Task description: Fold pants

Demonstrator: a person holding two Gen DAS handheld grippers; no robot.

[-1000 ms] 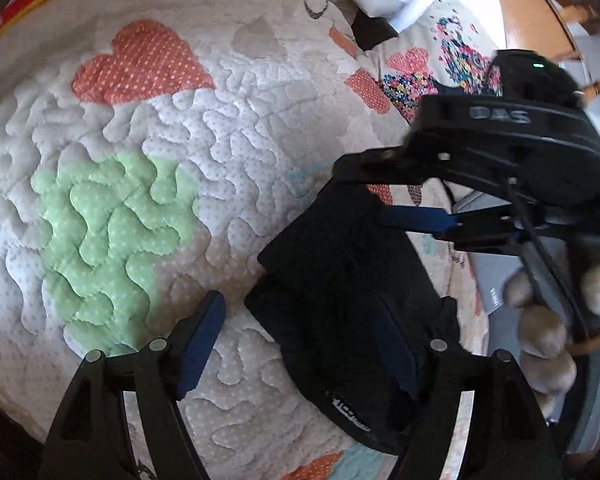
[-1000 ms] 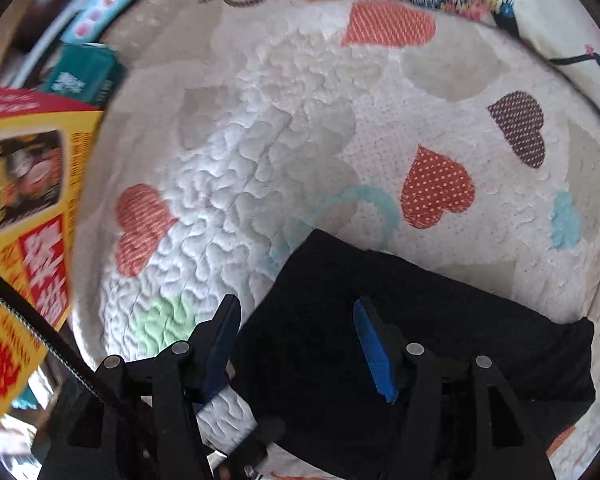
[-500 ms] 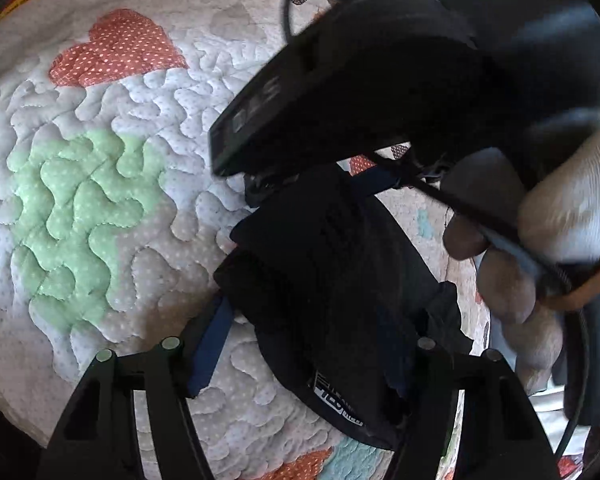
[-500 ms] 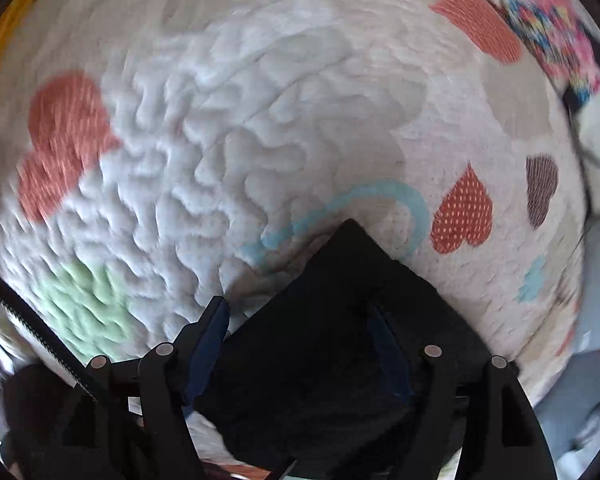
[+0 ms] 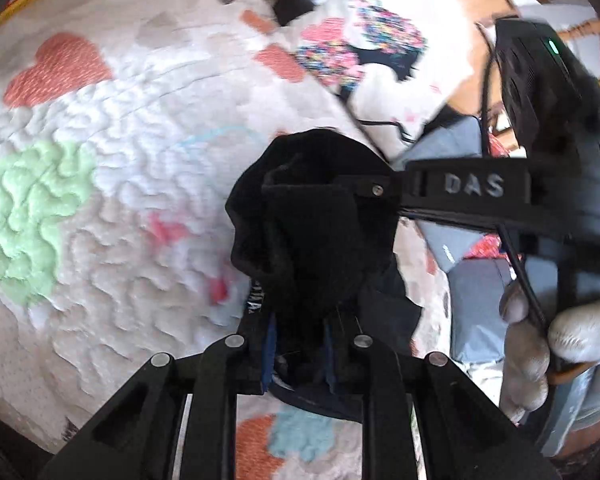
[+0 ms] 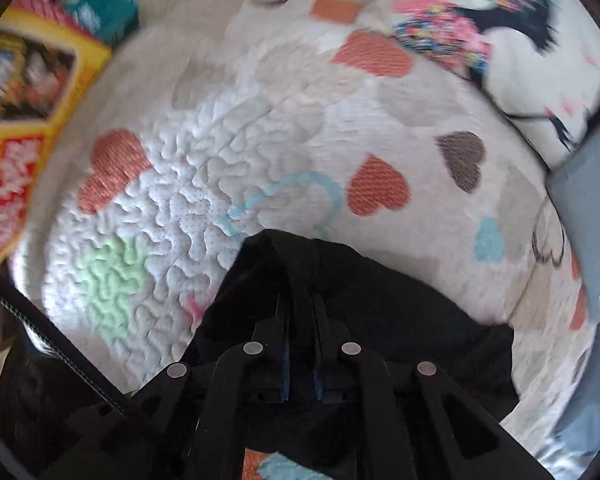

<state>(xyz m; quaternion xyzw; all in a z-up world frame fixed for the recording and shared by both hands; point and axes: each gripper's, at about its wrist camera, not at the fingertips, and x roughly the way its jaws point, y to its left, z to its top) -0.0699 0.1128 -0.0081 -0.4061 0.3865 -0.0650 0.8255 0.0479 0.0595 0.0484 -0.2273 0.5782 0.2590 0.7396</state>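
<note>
The folded black fabric pants (image 5: pixel 312 232) are bunched up above the white quilted bedspread with coloured heart patches (image 5: pixel 132 208). The left gripper (image 5: pixel 298 354) has its jaws clenched on the near edge of the cloth. The right gripper (image 6: pixel 300 344), jaws likewise pinched on the pants (image 6: pixel 400 312), grips the far fold beside it.

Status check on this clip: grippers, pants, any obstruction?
Left gripper shut on black pants. Right gripper shut on them too. Pants bunched, lifted off quilt. Nothing in the way.
</note>
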